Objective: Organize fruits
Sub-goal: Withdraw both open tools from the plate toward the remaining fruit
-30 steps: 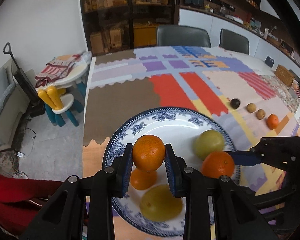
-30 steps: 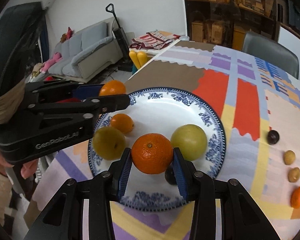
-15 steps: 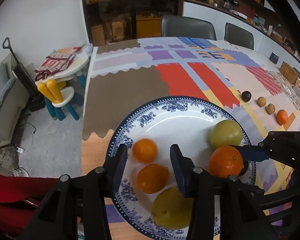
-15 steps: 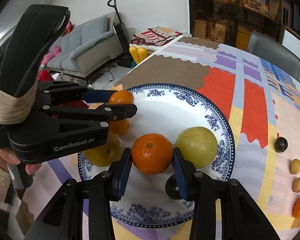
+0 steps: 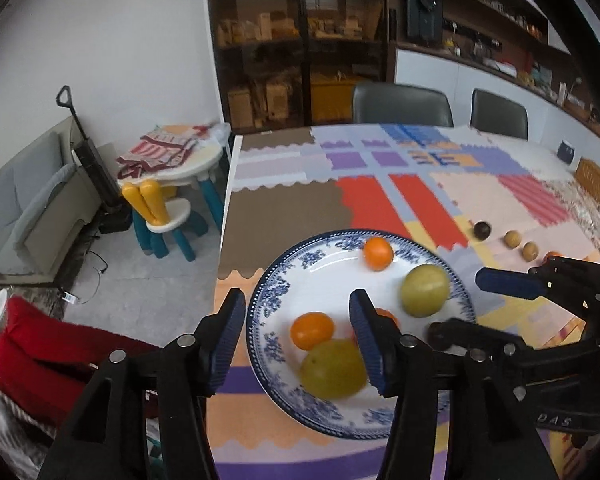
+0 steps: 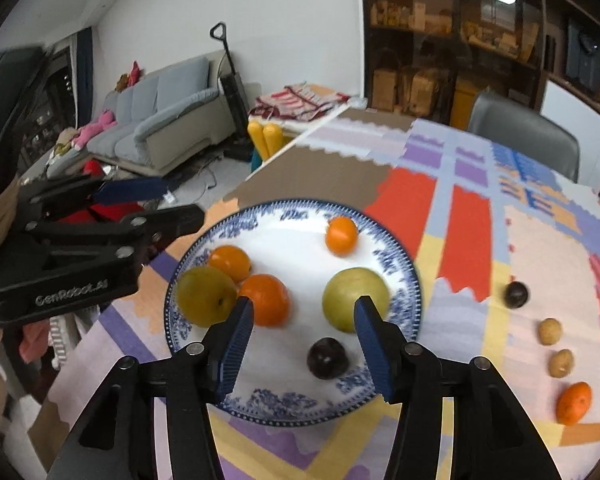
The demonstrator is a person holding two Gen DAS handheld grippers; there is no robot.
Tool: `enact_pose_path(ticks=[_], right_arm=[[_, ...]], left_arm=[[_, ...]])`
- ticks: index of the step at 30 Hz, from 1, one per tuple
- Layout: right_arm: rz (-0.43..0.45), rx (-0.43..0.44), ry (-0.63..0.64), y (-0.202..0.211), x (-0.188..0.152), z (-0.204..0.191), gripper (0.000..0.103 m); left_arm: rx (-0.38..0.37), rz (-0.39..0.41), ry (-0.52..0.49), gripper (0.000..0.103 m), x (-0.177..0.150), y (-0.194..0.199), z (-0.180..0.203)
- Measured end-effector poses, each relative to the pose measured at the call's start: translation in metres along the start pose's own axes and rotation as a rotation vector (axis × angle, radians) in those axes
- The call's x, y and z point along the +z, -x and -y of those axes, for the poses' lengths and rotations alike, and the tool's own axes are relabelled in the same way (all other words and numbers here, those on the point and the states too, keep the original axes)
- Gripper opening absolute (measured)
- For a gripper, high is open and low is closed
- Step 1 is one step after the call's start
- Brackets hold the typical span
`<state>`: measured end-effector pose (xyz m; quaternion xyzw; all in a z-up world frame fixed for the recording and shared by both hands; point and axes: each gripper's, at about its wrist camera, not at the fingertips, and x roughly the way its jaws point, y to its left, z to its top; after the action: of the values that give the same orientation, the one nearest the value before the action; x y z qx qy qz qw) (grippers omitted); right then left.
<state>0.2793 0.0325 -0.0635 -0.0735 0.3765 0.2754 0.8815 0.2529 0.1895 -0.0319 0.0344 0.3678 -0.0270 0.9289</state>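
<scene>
Left gripper first: its jaws have just been opening and now stand parted with nothing clamped between them, hovering over the seven o'clock rim of the blue-and-white plate. In the gap, on the plate, lie an orange and, just below it, a yellow-green fruit, the two touching; neither meets the pads.

Across the dish in the right wrist view, the yellow-green fruit sits at nine o'clock, pressed against a small orange behind it and a bigger mandarin to its right. A lone small orange rests at one o'clock near the far rim, apart from everything. A second green fruit lies at three o'clock, and a dark plum sits at five o'clock, clear of the rest.

Now the right gripper: jaws just been opening too, apart and empty, with the plum on the plate in the gap between them, touching neither blue pad.

Off the plate at three o'clock, on the patchwork tablecloth, four pieces run in a line: another dark fruit, two small tan ones, then an orange nearest.
</scene>
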Motion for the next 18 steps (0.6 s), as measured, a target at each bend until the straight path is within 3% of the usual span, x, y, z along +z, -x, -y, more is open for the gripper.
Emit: enact_pose_path(ticks=[11,18], right_arm=[[0.119,-0.088,-0.019,0.074,-0.014,0.02,0.063],[0.175,-0.175,-0.051,0.114,-0.032,0.044,0.068]], left_arm=[[-0.04,0.091,0.044,0.063,-0.013,0.052,0.047],[-0.074,0.118,0.012,0.066,-0.01,0.065,0.088]])
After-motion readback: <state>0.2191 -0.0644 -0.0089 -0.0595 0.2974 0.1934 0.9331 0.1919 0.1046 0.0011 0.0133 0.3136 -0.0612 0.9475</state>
